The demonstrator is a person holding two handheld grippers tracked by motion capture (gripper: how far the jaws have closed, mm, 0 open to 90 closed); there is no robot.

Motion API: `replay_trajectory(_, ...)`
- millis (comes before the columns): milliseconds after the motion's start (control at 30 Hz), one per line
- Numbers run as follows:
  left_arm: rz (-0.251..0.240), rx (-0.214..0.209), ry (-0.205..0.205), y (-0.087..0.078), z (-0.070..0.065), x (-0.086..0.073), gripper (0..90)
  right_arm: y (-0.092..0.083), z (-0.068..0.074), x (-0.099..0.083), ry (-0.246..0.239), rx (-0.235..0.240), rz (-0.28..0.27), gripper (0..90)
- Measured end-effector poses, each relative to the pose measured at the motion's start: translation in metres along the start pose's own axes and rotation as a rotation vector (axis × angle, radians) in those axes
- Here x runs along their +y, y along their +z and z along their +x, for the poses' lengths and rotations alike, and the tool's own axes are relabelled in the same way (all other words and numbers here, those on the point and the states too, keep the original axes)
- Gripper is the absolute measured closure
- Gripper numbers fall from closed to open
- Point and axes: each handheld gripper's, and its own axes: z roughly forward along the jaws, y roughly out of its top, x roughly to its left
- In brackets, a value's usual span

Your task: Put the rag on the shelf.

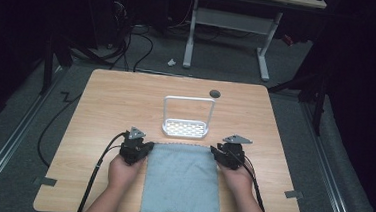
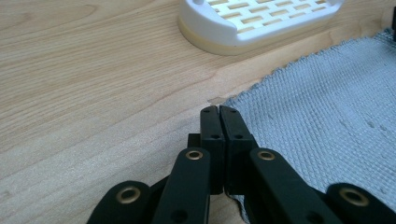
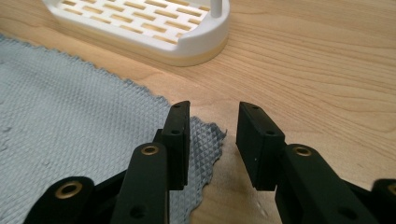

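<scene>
A: Start at the left. What is the left gripper doing?

B: It sits at the far left corner of the grey-blue cloth, and in the left gripper view its jaws are clenched tight together, no gap between them. The corner of the cloth lies right at their tips. Whether a fold of the weave is pinched between the pads I cannot tell; the hem runs in under the jaws, so a grip looks likely.

A: And the cloth itself?

B: Flat on the wooden table, spread open between the two grippers, its near edge at the person's side of the table. Just beyond it, ahead of both grippers, stands the white slotted rack with its tall hoop handle, apart from the cloth.

A: Now the right side.

B: The right gripper is at the far right corner. In the right gripper view its jaws stand apart, released, with the cloth's corner lying under the left jaw and reaching into the gap. The pads do not press on it.

A: So how far along is the work?

B: Early, I'd judge. One corner seems taken, the other is lined up but not gripped. Closing the right jaws on that corner is left, then the lift, and whatever folding or hanging over the rack is meant. The cloth has no fold in it.
</scene>
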Motion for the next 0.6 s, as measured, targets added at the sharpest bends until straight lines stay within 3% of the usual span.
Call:
replay_trajectory(133,0.001,-0.004,0.002,0.000,0.000,0.000,88.7,0.003,0.002,-0.001,-0.004,-0.014,0.007,66.2)
replay_trajectory(200,0.001,-0.005,0.001,0.000,0.000,0.000,88.7,0.003,0.005,-0.003,-0.034,-0.015,0.006,69.5)
replay_trajectory(300,0.002,-0.008,0.001,0.000,0.000,0.000,88.7,0.002,0.010,-0.004,-0.059,-0.006,0.006,78.4)
replay_trajectory(400,0.004,-0.017,-0.002,0.000,0.001,0.000,88.7,0.001,0.012,-0.006,-0.045,0.021,0.003,88.5)
replay_trajectory(533,0.004,-0.022,0.004,-0.001,0.000,-0.001,88.8,-0.001,0.015,-0.007,-0.064,0.024,0.002,89.2)
replay_trajectory(600,-0.001,-0.025,0.016,-0.002,-0.001,-0.001,88.9,-0.005,0.015,-0.008,-0.063,0.024,-0.026,89.1)
